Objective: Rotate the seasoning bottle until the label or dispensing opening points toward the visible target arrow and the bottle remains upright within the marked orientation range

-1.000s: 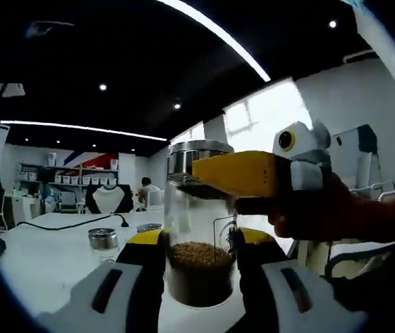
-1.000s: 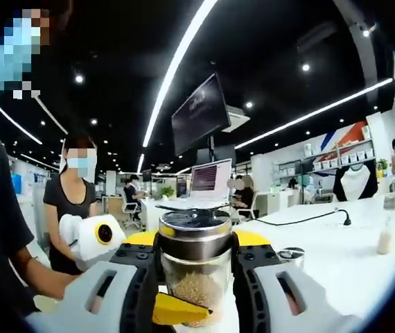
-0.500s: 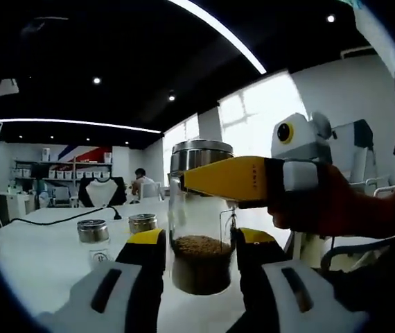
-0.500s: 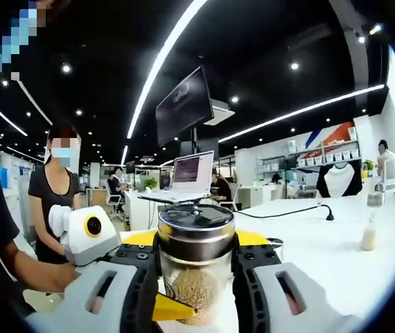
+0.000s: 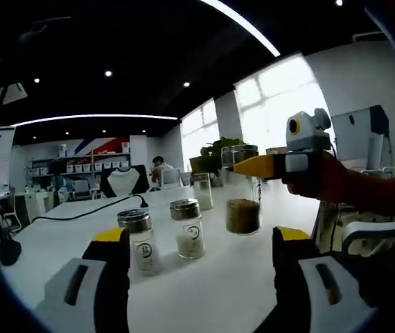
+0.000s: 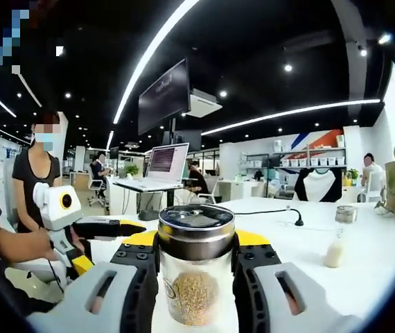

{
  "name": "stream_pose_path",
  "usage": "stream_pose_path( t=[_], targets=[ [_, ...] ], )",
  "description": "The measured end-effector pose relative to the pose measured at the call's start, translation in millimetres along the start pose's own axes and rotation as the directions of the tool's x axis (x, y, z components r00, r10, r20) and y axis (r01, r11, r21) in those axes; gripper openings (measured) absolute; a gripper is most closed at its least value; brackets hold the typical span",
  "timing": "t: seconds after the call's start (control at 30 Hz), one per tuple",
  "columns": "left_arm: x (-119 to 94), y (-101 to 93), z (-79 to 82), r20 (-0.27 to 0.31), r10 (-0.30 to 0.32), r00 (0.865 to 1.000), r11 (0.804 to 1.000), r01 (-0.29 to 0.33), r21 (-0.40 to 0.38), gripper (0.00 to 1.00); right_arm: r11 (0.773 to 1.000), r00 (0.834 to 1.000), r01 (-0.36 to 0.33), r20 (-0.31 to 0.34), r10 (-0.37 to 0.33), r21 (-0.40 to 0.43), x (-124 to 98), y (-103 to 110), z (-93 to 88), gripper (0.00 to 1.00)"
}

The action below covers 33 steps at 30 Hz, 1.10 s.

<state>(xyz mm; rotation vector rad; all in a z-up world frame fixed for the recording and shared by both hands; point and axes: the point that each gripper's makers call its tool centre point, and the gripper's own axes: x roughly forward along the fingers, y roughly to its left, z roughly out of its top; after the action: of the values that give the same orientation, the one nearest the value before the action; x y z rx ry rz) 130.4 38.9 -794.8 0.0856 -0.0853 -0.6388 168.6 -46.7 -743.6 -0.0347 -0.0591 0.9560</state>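
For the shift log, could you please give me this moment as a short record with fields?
held item: seasoning bottle, upright, brown granules inside, metal cap on
right tongs: shut on the bottle just below its cap
left tongs: open, holding nothing, apart from the bottle
surface: white table
other items: two small shakers standing side by side on the table, nearer the left tongs
target arrow: cannot tell
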Motion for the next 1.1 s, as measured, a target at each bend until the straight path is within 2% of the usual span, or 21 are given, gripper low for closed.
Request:
stream_pose_path(
  t=[0.13, 0.43, 0.6, 1.1],
  targets=[
    [-1, 9.3, -5.5, -0.03, 0.025, 0.999, 0.999, -0.025, -0.023, 0.99, 1.0, 1.0, 0.007, -0.022, -0.007, -0.009, -1, -17, -4.2, 0.39],
    [-4, 15.0, -12.7, -0.062, 0.038, 0.997, 0.998, -0.041, -0.049, 1.0, 0.999, 0.998, -0.011, -0.064, 0.009, -0.04, 4, -40, -18.4, 0.39],
    [-3, 15.0, -15.4, -0.075, 0.035, 0.997, 0.998, -0.038, -0.041, 1.0, 1.0, 0.997, -0.028, -0.076, 0.028, 0.005, 8, -50, -30.7, 0.39],
    [1, 14.5, -25.0, -0.102, 0.025, 0.994, 0.999, -0.029, -0.036, 1.0, 0.999, 0.997, -0.022, -0.072, 0.025, 0.039, 11, -58, -40.5, 0.39]
  ],
)
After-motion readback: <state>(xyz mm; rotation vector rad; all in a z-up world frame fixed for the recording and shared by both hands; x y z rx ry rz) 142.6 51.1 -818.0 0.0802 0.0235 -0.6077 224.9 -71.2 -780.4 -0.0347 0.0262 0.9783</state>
